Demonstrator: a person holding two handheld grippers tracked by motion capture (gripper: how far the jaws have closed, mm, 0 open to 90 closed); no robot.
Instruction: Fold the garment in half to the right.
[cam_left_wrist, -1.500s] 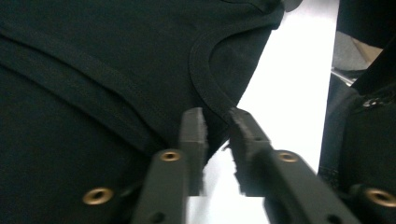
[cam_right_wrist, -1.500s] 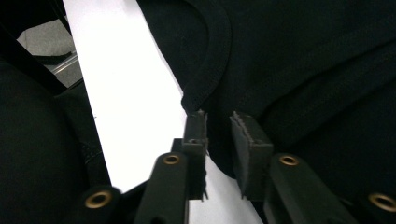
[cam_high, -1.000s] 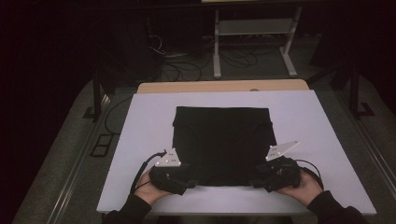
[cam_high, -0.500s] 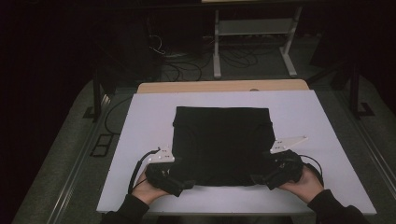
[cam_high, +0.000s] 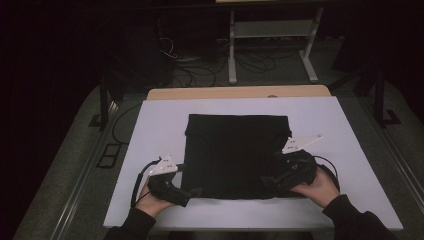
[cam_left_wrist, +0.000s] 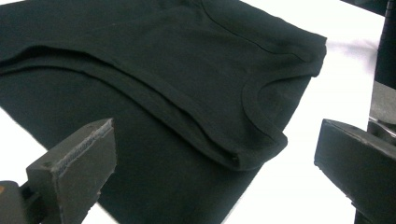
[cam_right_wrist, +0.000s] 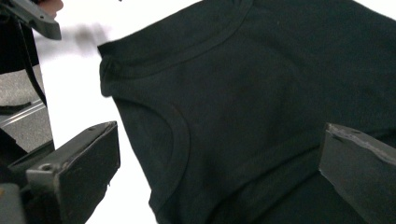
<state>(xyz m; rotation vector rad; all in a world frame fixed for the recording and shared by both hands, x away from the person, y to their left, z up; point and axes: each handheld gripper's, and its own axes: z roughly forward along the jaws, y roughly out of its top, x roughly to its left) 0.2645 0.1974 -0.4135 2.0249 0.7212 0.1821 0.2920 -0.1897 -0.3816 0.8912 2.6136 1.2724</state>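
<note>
Tabletop: white board (cam_high: 150, 130) across the middle of the high view, with a strip of light wood (cam_high: 235, 92) along its far edge.
Room: dark all round; grey floor (cam_high: 60, 195) runs down the left and right of the frame.
Garment: black folded garment (cam_high: 235, 155) lies flat at the centre of the tabletop, roughly square; in the left gripper view (cam_left_wrist: 187, 93) a ribbed, curved hem sits at centre right, with folded layers stacked on each other.
Left tongs: left tongs (cam_high: 192, 192) at the lower left of the garment, at its near corner; in the left gripper view (cam_left_wrist: 215, 163) the 2 jaws stand spread wide, having just been opening, with cloth lying between them but not pinched.
Right tongs: right tongs (cam_high: 267, 180) at the lower right of the garment, over its right edge; in the right gripper view (cam_right_wrist: 219, 172) the jaws are spread wide, having just been opening, with cloth below and nothing gripped.
Hands: left hand (cam_high: 150, 197) and right hand (cam_high: 320, 187) come in from the bottom edge, in dark sleeves.
Around: metal stand (cam_high: 272, 45) at upper centre, with loose cables (cam_high: 190, 70) on the floor beside it.
In the way: nothing lies on the garment apart from the tongs.
</note>
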